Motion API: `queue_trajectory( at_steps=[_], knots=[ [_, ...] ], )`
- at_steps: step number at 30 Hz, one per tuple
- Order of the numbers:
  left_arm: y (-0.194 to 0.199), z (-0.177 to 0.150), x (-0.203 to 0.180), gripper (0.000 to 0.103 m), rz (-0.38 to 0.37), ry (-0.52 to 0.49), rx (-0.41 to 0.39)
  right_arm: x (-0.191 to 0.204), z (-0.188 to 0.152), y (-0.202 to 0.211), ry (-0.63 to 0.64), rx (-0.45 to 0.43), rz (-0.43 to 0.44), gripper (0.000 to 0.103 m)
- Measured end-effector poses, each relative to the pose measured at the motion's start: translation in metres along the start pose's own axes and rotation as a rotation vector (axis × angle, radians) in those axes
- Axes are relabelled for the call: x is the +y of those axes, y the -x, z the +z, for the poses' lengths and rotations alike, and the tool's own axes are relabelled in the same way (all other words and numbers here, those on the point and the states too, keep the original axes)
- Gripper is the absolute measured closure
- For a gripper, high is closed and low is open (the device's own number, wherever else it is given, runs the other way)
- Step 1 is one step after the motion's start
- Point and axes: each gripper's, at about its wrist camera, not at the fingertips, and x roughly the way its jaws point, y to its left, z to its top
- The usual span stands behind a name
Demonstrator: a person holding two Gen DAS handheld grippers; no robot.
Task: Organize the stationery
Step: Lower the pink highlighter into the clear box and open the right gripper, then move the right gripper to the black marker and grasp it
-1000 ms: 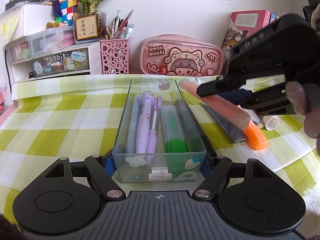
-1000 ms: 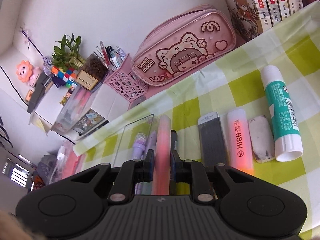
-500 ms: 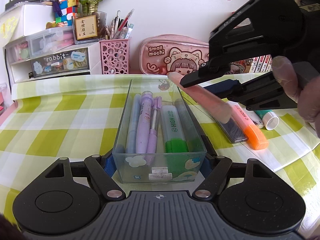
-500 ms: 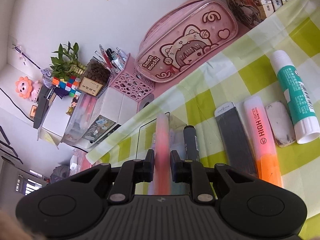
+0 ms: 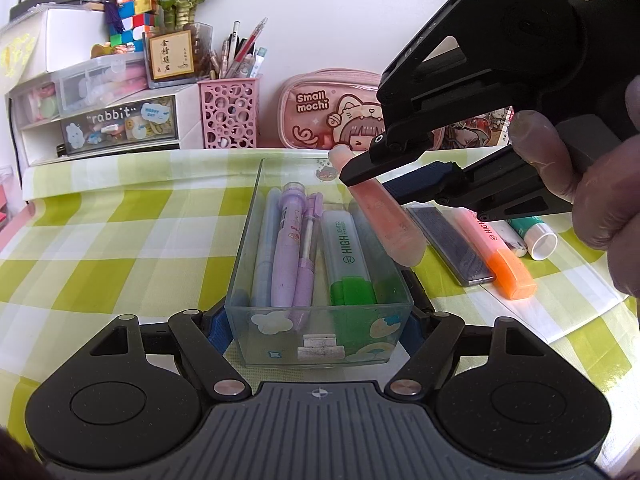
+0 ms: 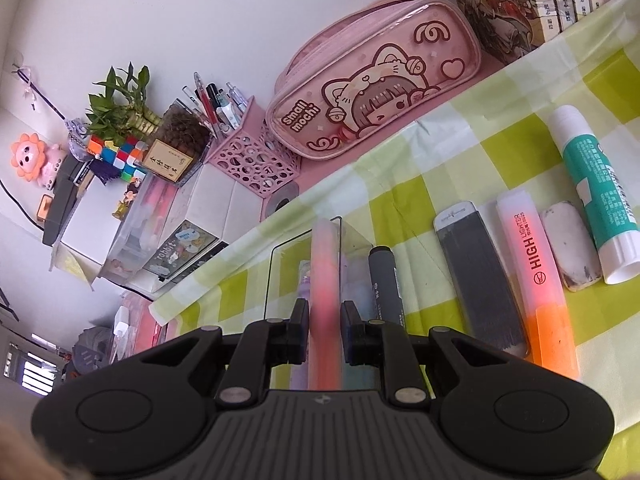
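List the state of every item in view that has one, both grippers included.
left gripper: shut on the clear box
clear box: open-topped, holding pens and a green highlighter
right gripper: shut on the pink marker
pink marker: held in the air, tilted over the box's right edge
orange highlighter: capped, lying on the table
glue stick: capped, lying flat
pencil case: zipped shut

The right gripper (image 5: 394, 176), clamped on a pink marker (image 5: 380, 216), is seen higher and further left in the left wrist view than a second ago. The marker's tip is now carried over the far right corner of the clear box (image 5: 320, 344). In the right wrist view, the box (image 6: 276, 276) is now brought beneath the marker (image 6: 325, 292).
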Motion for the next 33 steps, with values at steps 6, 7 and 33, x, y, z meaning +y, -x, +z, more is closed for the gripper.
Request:
queue_trajectory(
  at_steps=[6, 7, 33],
  knots=[
    [0.0, 0.0, 0.0, 0.028, 0.0, 0.0, 0.0, -0.004, 0.001, 0.0, -0.022, 0.015, 0.018, 0.059],
    [0.0, 0.0, 0.0, 0.028, 0.0, 0.0, 0.0, -0.003, 0.0, 0.0, -0.022, 0.014, 0.018, 0.059],
    [0.0, 0.0, 0.0, 0.028, -0.001, 0.003, -0.002, -0.021, -0.009, 0.034, 0.125, -0.118, -0.042, 0.042]
  ],
)
